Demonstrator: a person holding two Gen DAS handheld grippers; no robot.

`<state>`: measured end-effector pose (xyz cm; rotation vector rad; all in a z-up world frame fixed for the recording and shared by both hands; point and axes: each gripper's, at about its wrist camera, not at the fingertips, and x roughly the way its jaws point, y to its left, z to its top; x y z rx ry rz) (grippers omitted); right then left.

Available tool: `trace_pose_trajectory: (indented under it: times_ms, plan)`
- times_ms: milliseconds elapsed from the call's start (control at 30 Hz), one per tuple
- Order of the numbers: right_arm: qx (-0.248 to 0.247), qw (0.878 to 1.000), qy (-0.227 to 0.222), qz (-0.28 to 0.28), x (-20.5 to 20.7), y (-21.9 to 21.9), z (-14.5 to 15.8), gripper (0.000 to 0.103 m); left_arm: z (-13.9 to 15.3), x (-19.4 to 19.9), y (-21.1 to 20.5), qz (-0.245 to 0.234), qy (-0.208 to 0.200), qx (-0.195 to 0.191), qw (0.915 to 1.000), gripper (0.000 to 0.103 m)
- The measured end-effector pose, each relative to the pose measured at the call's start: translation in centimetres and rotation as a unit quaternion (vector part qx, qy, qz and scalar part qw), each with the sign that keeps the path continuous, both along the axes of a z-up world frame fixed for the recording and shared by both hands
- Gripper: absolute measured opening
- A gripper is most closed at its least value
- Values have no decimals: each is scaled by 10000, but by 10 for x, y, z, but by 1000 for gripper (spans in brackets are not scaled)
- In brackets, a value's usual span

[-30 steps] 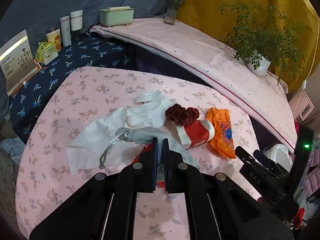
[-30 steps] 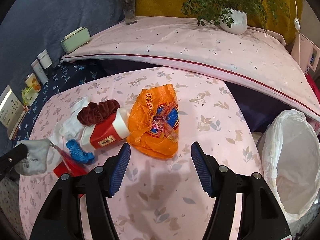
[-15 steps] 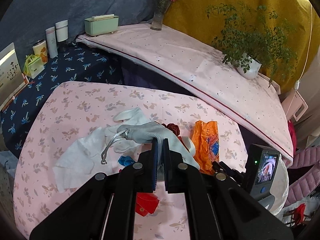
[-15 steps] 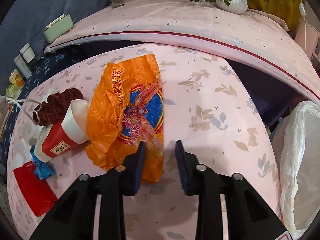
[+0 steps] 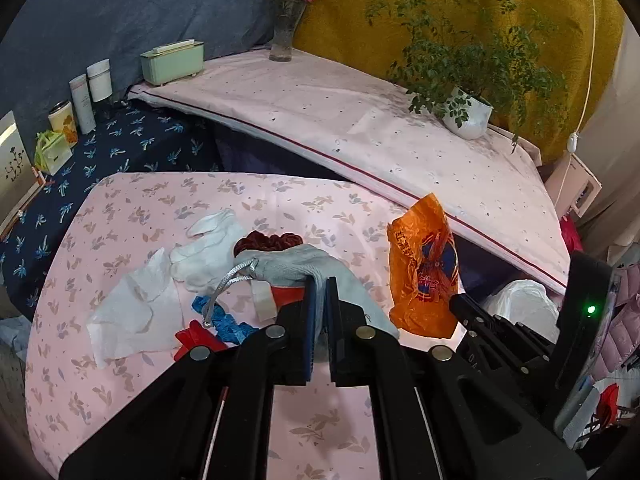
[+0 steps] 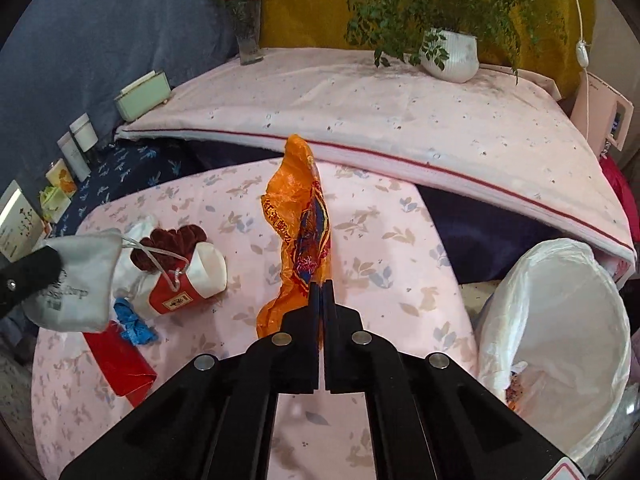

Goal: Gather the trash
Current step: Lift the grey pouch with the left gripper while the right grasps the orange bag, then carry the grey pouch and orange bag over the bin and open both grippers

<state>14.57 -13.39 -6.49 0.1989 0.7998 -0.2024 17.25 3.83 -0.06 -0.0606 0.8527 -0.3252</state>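
Between the closed fingers of our right gripper we pinched only an edge of the orange bag, which could slip free short of the lined bin beside them, while our left gripper clamped the grey pouch.

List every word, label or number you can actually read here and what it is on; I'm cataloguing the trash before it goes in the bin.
Nothing here reads with confidence.
Orange plastic bag in the right gripper: red characters and a blue emblem, too crumpled to read.
Grey pouch in the left gripper: dark cursive print, too blurred.
Red-and-white paper cup: small label with characters, too small.
Card at the left edge: printed lines, illegible.
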Motion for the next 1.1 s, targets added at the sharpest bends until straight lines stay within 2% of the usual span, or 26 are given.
trace_pose_trajectory:
  times_ms: [167,400,733,1100]
  plan:
    - [-65,9993,-365,-81,-29,-17,37,1,17,-22,-28,-225,-162,13,9996,5]
    - [-86,9968,-720,-322,-74,-48,69,1,35,-53,-76,-615,-306,43,9976,5]
    - [-96,9920,-945,-836,-134,-105,81,2,43,-94,-144,-1246,-422,154,9912,5]
    - [-19,9859,-909,-1405,-184,-164,72,2,36,-128,-214,-1853,-384,257,9816,5]
